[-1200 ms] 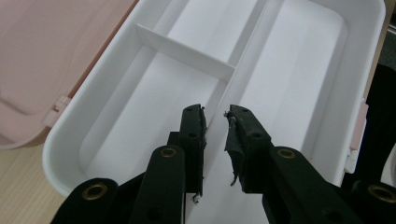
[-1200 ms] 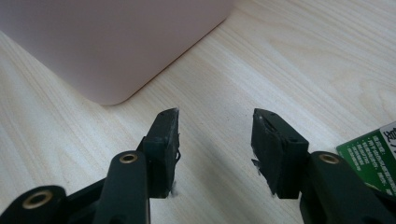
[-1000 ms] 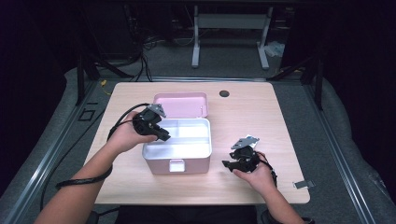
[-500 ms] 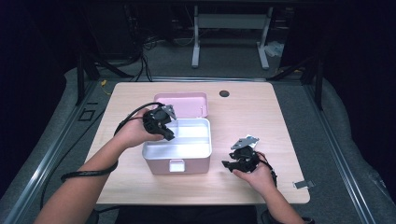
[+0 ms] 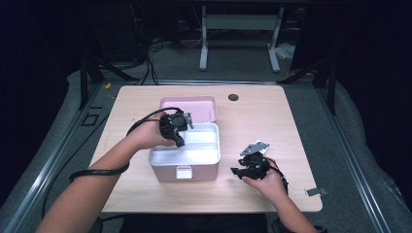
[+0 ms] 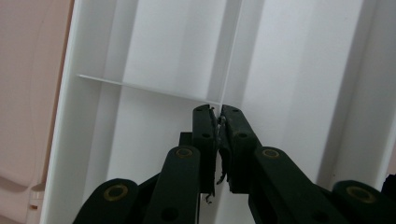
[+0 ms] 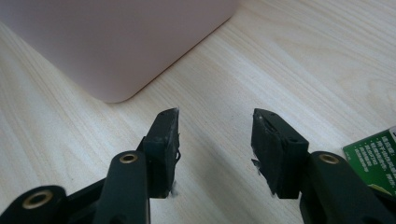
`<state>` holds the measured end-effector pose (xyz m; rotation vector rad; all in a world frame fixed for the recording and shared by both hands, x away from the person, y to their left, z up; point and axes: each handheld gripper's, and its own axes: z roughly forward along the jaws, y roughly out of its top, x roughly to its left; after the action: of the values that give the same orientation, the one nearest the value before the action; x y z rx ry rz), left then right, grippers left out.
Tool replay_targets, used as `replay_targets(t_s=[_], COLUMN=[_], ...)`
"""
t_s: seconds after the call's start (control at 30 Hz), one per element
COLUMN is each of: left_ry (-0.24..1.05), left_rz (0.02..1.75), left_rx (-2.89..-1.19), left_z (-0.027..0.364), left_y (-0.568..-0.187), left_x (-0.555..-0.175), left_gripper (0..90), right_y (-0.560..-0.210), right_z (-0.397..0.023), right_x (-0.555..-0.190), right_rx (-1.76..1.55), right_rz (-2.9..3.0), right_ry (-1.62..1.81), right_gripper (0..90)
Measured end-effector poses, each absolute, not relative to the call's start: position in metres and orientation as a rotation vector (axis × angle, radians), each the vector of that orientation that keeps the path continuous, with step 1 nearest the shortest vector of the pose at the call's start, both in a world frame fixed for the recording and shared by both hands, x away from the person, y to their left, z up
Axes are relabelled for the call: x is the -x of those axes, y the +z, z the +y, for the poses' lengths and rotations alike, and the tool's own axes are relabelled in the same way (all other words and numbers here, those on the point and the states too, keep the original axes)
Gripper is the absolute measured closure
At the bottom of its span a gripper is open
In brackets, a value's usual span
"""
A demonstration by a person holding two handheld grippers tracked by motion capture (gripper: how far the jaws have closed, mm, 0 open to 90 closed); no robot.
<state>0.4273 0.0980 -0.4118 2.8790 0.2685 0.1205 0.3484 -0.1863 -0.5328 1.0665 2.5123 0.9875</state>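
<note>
On the wooden table a pink box stands open, its white insert tray inside. The tray's thin divider is being pinched by the left gripper, whose jaws have just been closing. Lifting the tray straight upward is judged next. The right gripper is held spread beside the box.

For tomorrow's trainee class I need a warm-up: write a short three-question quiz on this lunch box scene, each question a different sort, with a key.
1. True or false: the left tongs are closing on the thin white divider inside the lunch box.
2. Which tongs have nothing between their tips? A left, B right.
3. Fill in: the pink lid lies ____ the box, on the table.

Key
1. True; they pinch its edge.
2. B, the right tongs, open above bare wood.
3. Behind.
</note>
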Motion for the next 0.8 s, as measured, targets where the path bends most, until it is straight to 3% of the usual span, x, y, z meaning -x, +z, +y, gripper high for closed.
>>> replay_targets(t_s=[0.8], left_ry=[0.100], left_rz=[0.133], left_rx=[-2.988], left_z=[0.086], left_y=[-0.420], left_x=[-0.432], left_gripper=[86.2], right_y=[-0.534], right_z=[-0.186], right_x=[-0.349], right_rx=[-1.066], right_rz=[2.520], right_ry=[0.993], right_gripper=[51.4])
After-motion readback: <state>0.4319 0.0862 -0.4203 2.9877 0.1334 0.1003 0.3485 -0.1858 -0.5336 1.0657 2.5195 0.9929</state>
